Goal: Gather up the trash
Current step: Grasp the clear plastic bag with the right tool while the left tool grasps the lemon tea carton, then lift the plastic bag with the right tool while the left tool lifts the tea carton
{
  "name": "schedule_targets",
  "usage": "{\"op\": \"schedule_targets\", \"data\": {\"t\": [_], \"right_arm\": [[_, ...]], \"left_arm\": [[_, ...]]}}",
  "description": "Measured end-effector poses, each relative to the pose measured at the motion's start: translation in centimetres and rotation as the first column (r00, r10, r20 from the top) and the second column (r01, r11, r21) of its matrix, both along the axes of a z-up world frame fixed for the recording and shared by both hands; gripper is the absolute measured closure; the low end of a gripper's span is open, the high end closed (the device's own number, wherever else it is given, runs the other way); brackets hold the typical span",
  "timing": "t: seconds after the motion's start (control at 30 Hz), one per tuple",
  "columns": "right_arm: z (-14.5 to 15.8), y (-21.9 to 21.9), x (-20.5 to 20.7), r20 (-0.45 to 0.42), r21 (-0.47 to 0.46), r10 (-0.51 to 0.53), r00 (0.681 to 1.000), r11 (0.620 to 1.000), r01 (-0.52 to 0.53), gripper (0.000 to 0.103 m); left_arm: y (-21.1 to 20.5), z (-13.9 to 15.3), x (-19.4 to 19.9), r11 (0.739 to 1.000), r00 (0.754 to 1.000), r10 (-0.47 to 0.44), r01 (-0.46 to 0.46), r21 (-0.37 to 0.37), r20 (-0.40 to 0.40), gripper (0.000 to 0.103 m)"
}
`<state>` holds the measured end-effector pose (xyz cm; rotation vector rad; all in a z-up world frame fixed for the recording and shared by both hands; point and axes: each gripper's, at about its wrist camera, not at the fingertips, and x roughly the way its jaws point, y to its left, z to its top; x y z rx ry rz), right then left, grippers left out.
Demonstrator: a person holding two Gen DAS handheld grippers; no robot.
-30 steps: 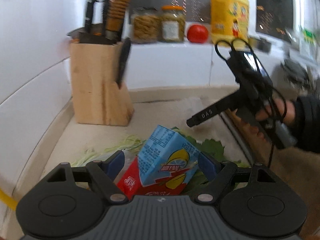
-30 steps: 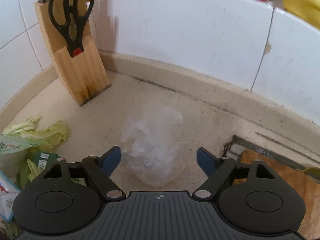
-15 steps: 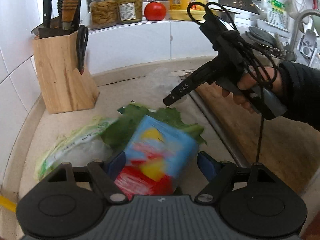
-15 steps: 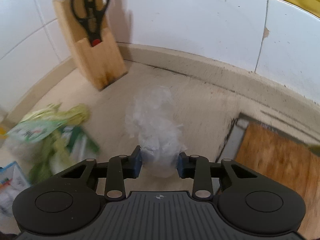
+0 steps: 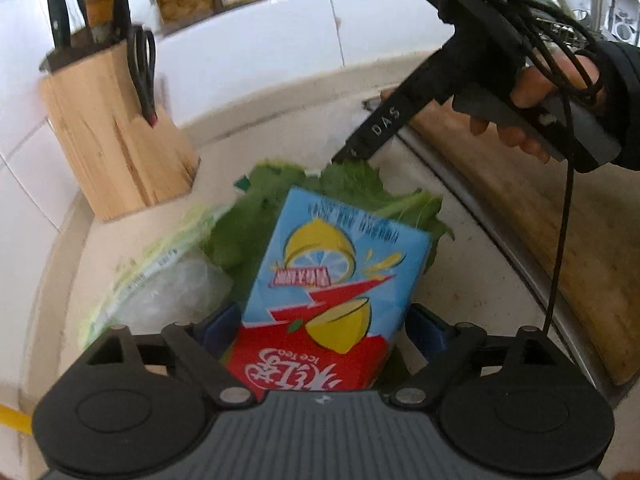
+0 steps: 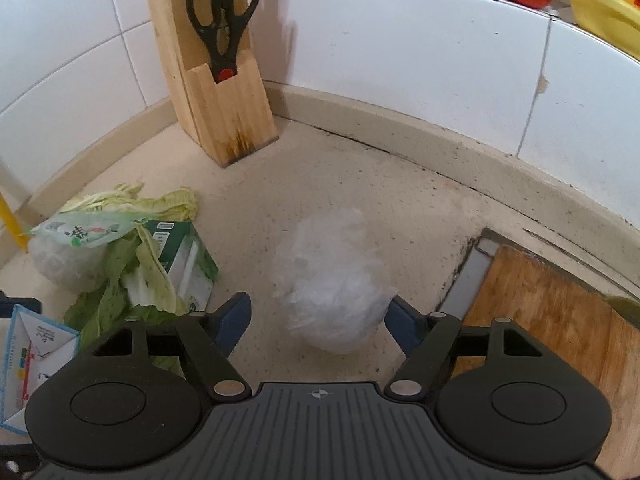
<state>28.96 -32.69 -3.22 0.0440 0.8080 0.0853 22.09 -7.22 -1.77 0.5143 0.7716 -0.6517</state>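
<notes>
Blue carton [image 5: 336, 280] sits between my opening left fingers [image 5: 430, 330]; only my right view shows the crumpled plastic [image 6: 332, 280] between its opening, ungripping fingers [image 6: 236, 316].

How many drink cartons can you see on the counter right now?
2. The blue-and-red ice tea carton sits between the left tongs, whose jaws are opening. A green-and-white carton lies among the cabbage leaves behind it. More may be hidden under the leaves.
</notes>
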Motion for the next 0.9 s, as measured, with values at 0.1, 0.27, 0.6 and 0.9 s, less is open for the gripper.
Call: {"op": "schedule_targets", "data": {"t": [0.1, 0.27, 0.6, 0.9], "right_arm": [[-0.5, -0.3, 0.6, -0.017, 0.011, -0.017, 1.000, 1.000, 0.017, 0.033], [-0.6, -1.2, 0.0, -0.046, 0.048, -0.057, 0.997, 0.997, 0.060, 0.061], [2.4, -0.4, -4.5, 0.020, 0.105, -0.059, 0.998, 0.993, 0.056, 0.064], [3.9, 1.5, -8.0, 0.048, 0.112, -0.025, 0.999, 0.994, 0.020, 0.064]], "left_arm": [[0.3, 0.0, -0.1, 0.999, 1.000, 0.027, -0.027, -0.032, -0.014, 0.020], [1.0, 0.8, -0.2, 0.994, 0.997, 0.077, -0.079, -0.081, -0.028, 0.037], [3.7, 3.3, -2.7, 0.955, 0.978, 0.206, -0.206, -0.213, -0.020, 0.040], [6.1, 3.3, -5.8, 0.910, 0.950, 0.311, -0.308, -0.277, -0.034, 0.041]]}}
